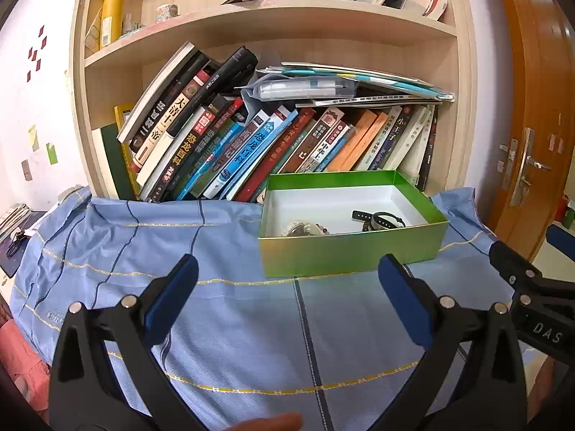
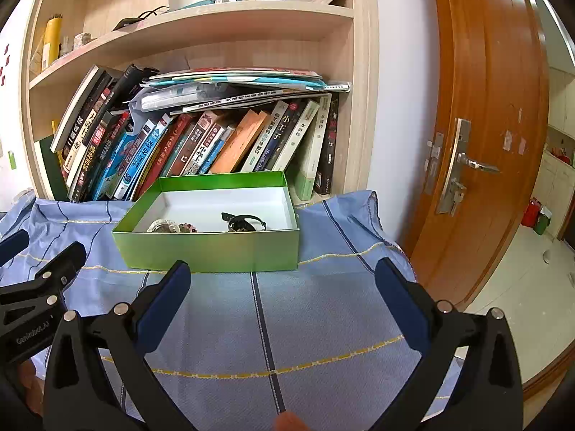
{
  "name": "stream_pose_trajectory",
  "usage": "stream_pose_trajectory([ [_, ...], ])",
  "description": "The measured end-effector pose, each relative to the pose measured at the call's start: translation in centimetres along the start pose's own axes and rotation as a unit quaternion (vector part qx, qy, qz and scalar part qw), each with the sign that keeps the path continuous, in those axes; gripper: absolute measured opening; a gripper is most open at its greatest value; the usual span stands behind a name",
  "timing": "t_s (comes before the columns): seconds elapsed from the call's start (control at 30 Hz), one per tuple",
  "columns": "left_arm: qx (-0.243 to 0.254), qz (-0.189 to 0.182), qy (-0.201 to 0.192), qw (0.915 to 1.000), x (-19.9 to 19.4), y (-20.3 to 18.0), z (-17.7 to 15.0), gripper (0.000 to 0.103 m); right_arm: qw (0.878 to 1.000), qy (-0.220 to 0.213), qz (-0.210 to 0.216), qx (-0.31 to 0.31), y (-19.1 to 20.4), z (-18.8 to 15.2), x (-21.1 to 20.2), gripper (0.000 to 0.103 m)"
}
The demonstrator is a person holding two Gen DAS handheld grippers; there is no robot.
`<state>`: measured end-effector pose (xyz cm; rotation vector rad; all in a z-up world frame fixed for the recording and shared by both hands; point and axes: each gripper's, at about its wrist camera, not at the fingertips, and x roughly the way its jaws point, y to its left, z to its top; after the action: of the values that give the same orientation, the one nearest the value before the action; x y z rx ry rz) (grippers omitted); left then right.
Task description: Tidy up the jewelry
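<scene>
Green box (image 1: 350, 255) ahead and right of left gripper (image 1: 287, 280), black watch (image 1: 377, 219) and pale bracelet (image 1: 300, 228) inside, right gripper (image 2: 282, 280) facing box squarely, both grippers level over blue cloth (image 1: 233, 323), jaws spread wide, empty.

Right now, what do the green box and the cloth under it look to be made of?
The green box looks like thin glossy cardboard: sharp folded corners, plain white inside, a sheen on the outer wall. The cloth looks like woven fabric, probably cotton, matte: it wrinkles and drapes at the edges, with stitched yellow lines.
</scene>
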<state>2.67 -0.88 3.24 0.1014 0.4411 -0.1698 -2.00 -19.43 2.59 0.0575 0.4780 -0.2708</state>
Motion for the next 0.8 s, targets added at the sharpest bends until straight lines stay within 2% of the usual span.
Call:
stream_pose_trajectory([
  [0.8,0.001,0.003,-0.004,1.0000,-0.83,-0.35,0.03,0.099,1.000,-0.006,0.001,0.004,0.06,-0.18,-0.76,0.100],
])
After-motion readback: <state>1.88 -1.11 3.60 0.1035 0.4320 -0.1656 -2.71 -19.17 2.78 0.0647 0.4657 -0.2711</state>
